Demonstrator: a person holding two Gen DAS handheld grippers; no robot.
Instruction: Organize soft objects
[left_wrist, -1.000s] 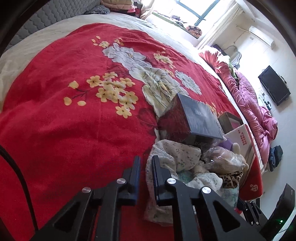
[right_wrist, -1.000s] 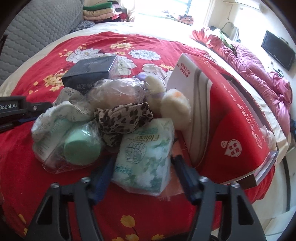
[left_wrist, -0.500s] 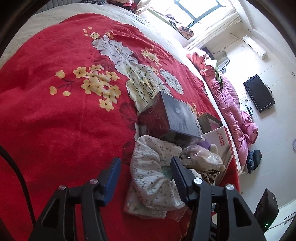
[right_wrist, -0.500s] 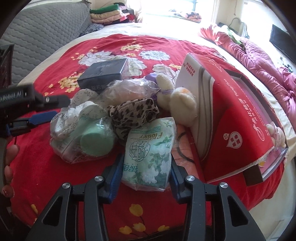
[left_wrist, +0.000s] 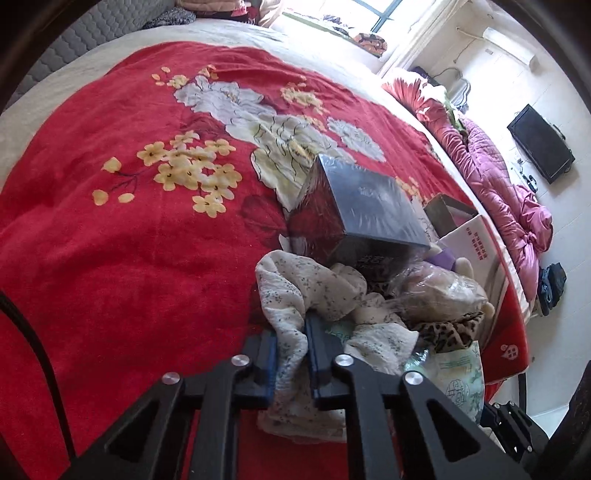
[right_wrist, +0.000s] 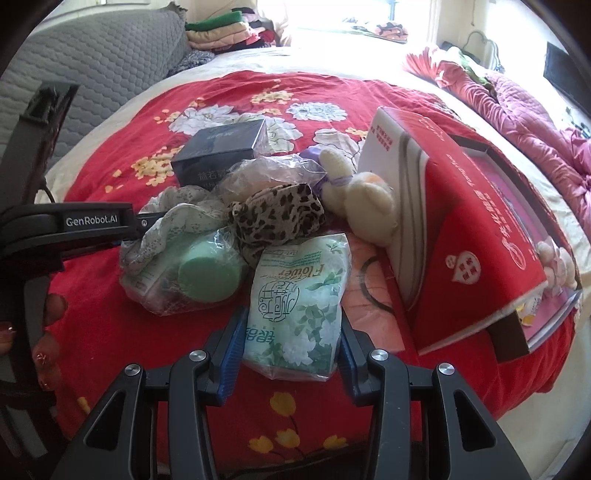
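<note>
Left claw (left_wrist: 291, 354) clenched on fold of speckled white cloth (left_wrist: 295, 291), just left of tissue pack, likely to peel it off pile. Right claw (right_wrist: 291, 332) straddles tissue pack (right_wrist: 299, 306), pads against both sides; appears gripped, though firmness unclear. Pack lies flat on bed (right_wrist: 110, 332), front of pile. Leopard fabric (right_wrist: 277, 218) just behind pack; red box (right_wrist: 461, 236) beside it, probably destination.

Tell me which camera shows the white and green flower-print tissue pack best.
The right wrist view: the white and green flower-print tissue pack lies face up and whole, pinched between the right gripper pads, its "Flower" print readable. The left wrist view shows only one end at the pile's edge, partly behind the left gripper.
</note>
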